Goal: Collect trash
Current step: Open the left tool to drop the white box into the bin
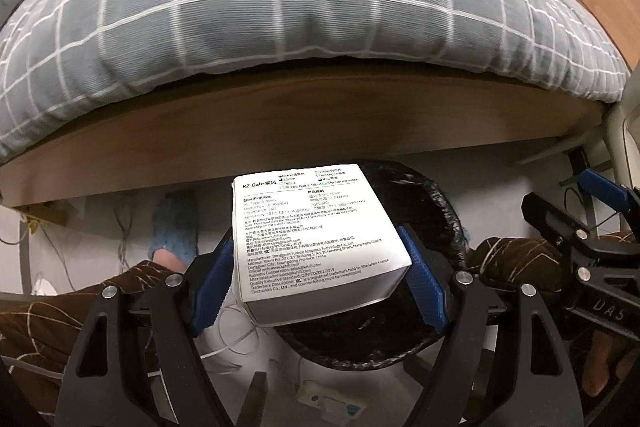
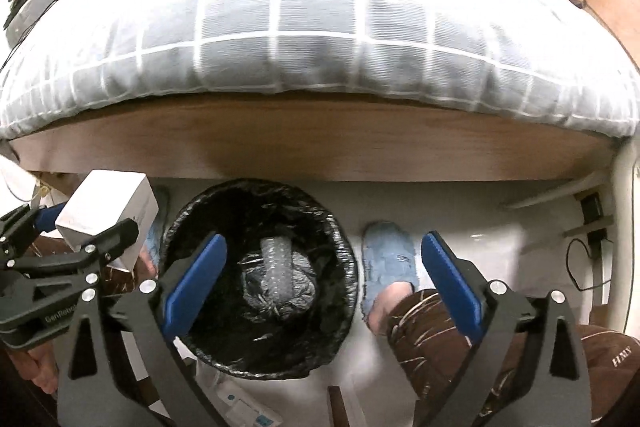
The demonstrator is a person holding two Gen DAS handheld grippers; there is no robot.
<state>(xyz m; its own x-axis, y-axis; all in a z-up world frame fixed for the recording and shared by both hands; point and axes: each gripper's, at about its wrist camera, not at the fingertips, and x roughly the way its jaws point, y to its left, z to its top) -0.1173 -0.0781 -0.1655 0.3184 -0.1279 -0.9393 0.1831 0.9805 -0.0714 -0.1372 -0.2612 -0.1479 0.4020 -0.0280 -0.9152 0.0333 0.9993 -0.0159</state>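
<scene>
The left gripper (image 1: 320, 267) is holding a white carton (image 1: 316, 231) between its jaws at lower centre of frame, just beside the black-lined bin (image 2: 258, 275). The right gripper (image 2: 324, 279) is hanging with jaws spread and unloaded above it. Crumpled wrap (image 2: 276, 279) is lying inside already; this carton is not yet dropped, and flat packets (image 2: 244, 407) are lying on the floor.

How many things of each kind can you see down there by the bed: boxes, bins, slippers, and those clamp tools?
White boxes: 1, the white box clamped in the left gripper
Trash bins: 1, the black-lined bin, with a clear wrapper inside
Blue slippers: 2, the left slipper and the right slipper
Grippers: 2, counting the right gripper, open and holding nothing
Total: 6
</scene>
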